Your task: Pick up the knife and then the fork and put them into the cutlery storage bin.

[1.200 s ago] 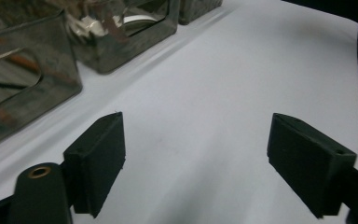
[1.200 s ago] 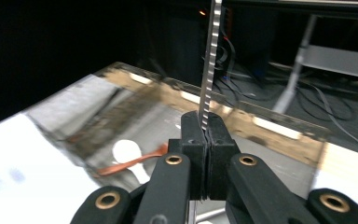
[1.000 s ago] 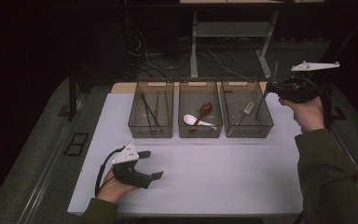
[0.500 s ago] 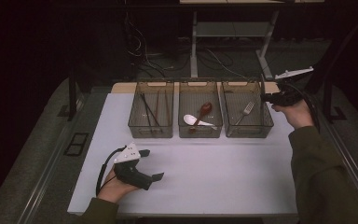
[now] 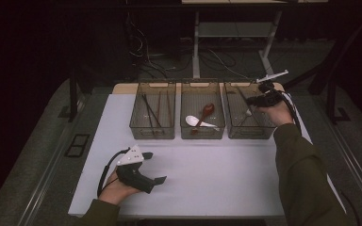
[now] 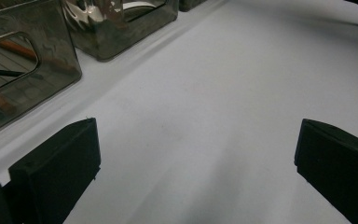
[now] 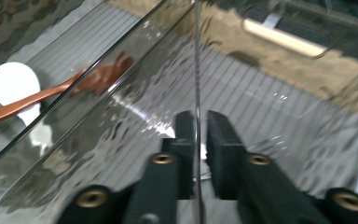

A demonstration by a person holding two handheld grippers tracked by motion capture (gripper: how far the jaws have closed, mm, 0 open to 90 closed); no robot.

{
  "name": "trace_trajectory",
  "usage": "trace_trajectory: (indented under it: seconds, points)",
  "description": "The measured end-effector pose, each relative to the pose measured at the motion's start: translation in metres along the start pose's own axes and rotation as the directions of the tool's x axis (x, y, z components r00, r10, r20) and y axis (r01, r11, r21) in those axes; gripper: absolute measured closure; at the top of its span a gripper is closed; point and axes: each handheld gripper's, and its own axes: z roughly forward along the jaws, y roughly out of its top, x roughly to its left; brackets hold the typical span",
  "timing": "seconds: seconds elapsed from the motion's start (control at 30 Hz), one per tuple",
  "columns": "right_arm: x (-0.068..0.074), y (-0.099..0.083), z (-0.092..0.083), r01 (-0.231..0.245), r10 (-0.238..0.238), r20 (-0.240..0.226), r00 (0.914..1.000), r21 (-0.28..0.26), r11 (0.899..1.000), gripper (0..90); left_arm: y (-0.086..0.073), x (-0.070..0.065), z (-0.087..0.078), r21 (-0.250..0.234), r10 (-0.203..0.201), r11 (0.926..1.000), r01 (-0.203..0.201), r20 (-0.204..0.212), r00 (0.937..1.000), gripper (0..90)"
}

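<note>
White tabletop point(image 5: 217, 169), three bins along the back. Your right gripper point(image 7: 196, 122) is over the right bin point(image 5: 231, 129), jaws just easing apart w/ a thin metal utensil point(image 7: 196, 56) between them, so prob. the drop-off. Next: open fully, lift clear. Left gripper point(image 5: 156, 181) rests wide, holding nothing.

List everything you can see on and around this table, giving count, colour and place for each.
Smoky clear plastic bins: three, in a row at the far edge.
White tabletop: one, beneath everything.
Thin chopsticks: several, dark and brown, left bin.
White ceramic spoon: one, middle bin.
Brown wooden spoon: one, middle bin.
Slim silver metal utensil: one, right bin.
Left gripper: black, open, near edge of the table.
Right gripper: black, in the right bin, jaws just opening around the utensil.
</note>
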Motion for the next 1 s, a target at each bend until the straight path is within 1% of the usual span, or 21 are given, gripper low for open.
trace_trajectory:
  seconds: [0.07,0.1,0.13,0.2,0.37,0.47,0.6,0.63,0.7,0.77,0.83,0.9,1.0]
  points:
    - [0.000,-0.003,0.001,0.001,-0.001,0.007,1.0000,0.004,1.000,71.0,-0.001,0.000,0.000,0.005,-0.003,1.0000,0.003,-0.001,1.0000,0.0]
    - [0.000,-0.005,-0.001,-0.009,0.009,0.003,1.0000,-0.005,1.000,68.9,-0.001,0.001,0.000,0.008,-0.001,1.0000,0.001,-0.002,1.0000,0.0]
    - [-0.001,-0.007,-0.002,-0.016,0.016,-0.004,0.9999,-0.012,1.000,67.2,-0.002,0.001,0.001,0.007,-0.002,1.0000,0.002,-0.003,1.0000,0.0]
    - [-0.002,-0.010,-0.008,-0.030,0.029,-0.030,0.9991,-0.031,0.999,60.1,-0.002,0.002,0.000,0.013,0.000,0.9999,0.000,-0.004,1.0000,0.0]
    - [0.002,-0.020,-0.023,-0.035,0.030,-0.061,0.9976,-0.071,0.997,40.8,-0.003,0.003,0.001,0.024,0.000,0.9997,0.001,-0.003,1.0000,0.0]
    - [0.006,-0.028,-0.033,-0.042,0.033,-0.087,0.9957,-0.097,0.994,37.4,-0.004,0.003,0.002,0.027,-0.001,0.9996,0.002,-0.002,1.0000,0.0]
    - [0.015,-0.039,-0.047,-0.033,0.019,-0.094,0.9954,-0.143,0.989,28.1,-0.006,0.001,0.003,0.039,-0.006,0.9992,0.006,0.007,1.0000,0.0]
    - [0.016,-0.042,-0.050,-0.034,0.019,-0.104,0.9944,-0.150,0.988,26.1,-0.007,0.001,0.003,0.044,-0.005,0.9990,0.004,0.007,1.0000,0.0]
    - [0.021,-0.047,-0.056,-0.023,0.001,-0.128,0.9917,-0.166,0.986,23.9,-0.007,0.001,0.004,0.051,-0.002,0.9987,0.002,0.009,1.0000,0.0]
    - [0.028,-0.052,-0.061,-0.007,-0.017,-0.128,0.9917,-0.183,0.983,19.7,-0.007,0.000,0.004,0.049,-0.003,0.9988,0.003,0.010,0.9999,0.0]
    - [0.034,-0.059,-0.066,0.009,-0.035,-0.126,0.9915,-0.200,0.980,18.5,-0.007,-0.001,0.004,0.049,-0.003,0.9988,0.002,0.011,0.9999,0.0]
    - [0.042,-0.065,-0.069,0.008,-0.036,-0.123,0.9917,-0.216,0.976,14.5,-0.008,-0.001,0.004,0.052,-0.002,0.9987,0.002,0.011,0.9999,0.0]
    - [0.052,-0.075,-0.074,0.015,-0.048,-0.127,0.9908,-0.250,0.968,14.4,-0.008,-0.001,0.005,0.058,0.003,0.9983,-0.003,0.010,0.9999,0.0]
